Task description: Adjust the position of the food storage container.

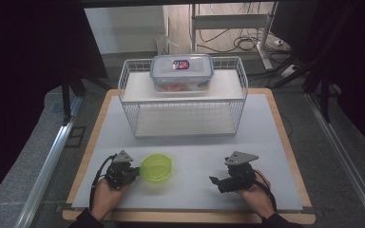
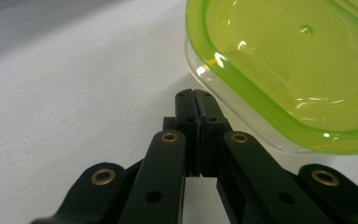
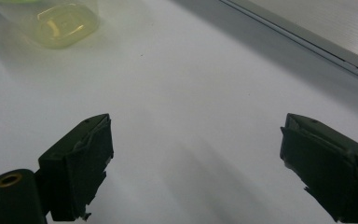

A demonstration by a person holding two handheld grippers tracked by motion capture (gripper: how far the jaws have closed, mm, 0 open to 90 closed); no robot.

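Green-lidded container [image 1: 156, 168] touching left hand-held gripper [image 1: 132, 172] at its 3 o'clock; jaws pinched together, empty. Right hand-held gripper [image 1: 215, 182] well apart, jaws wide.

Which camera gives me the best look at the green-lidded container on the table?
The left gripper view: the green-lidded container sits close up there, showing its lid and clear wall beside the shut left gripper. The high view shows it whole but small, on the mat. The right gripper view catches just a blurred corner far off.
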